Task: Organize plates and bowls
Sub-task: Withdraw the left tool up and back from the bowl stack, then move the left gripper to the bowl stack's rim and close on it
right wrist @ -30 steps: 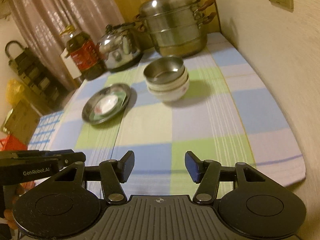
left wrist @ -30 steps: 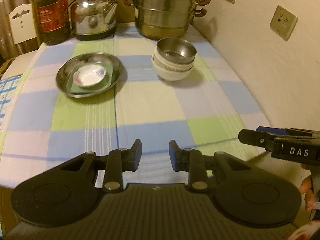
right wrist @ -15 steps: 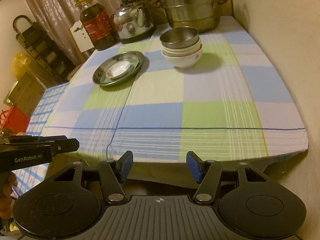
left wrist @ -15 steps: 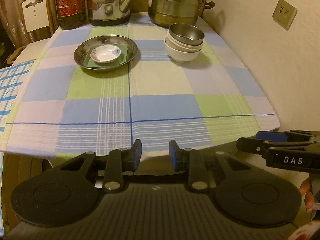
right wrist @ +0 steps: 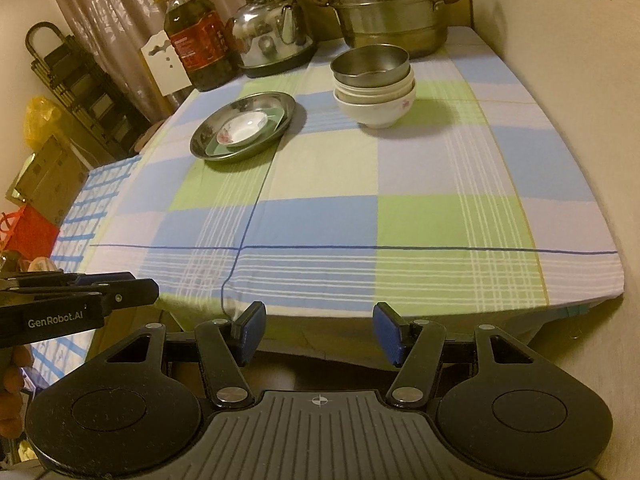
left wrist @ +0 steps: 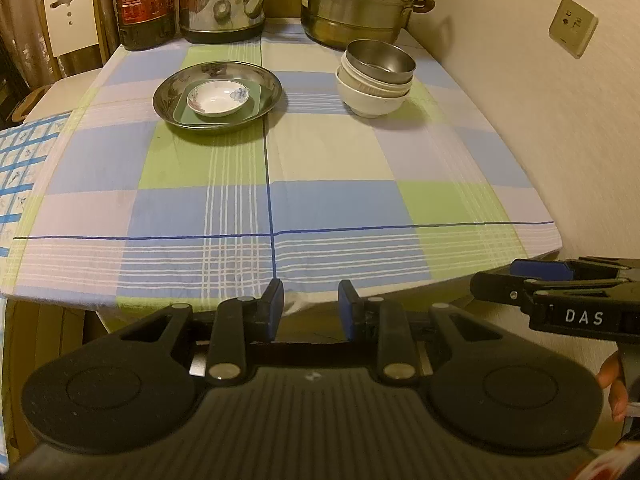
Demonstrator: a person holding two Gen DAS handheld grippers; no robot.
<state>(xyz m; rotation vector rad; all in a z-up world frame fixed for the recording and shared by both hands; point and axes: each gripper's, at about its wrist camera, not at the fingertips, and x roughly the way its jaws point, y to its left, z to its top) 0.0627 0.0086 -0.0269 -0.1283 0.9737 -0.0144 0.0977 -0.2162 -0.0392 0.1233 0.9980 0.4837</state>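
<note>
The left gripper (left wrist: 311, 307) hangs off the near edge of the table, tilted downward, its blue-padded jaws a narrow gap apart with nothing between them. The right gripper (right wrist: 319, 333) sits beside it at about the same level, also tilted down past the table edge, its jaws set moderately wide and empty. In the left wrist view the right gripper shows side-on at the right edge, with a person's fingertips (left wrist: 612, 384) wrapped round its handle; in the right wrist view the left gripper shows at the left edge the same way.

Both grippers are well apart from the dishes, which stand at the far half of the table on a checked tablecloth (left wrist: 328, 200). To the left is a metal plate (left wrist: 176, 92); in it lies a green square dish (left wrist: 256, 102), and on that a small white saucer (left wrist: 218, 98) with a flower print. To the right, apart from the plate, is a stack of bowls (left wrist: 374, 98): white bowls nested one in another with a metal bowl (left wrist: 380, 60) on top, which looks empty.

Behind them, along the far edge, stand a bottle of oil (left wrist: 144, 4), a metal kettle (left wrist: 222, 4) and a tiered steamer pot (left wrist: 356, 4).
</note>
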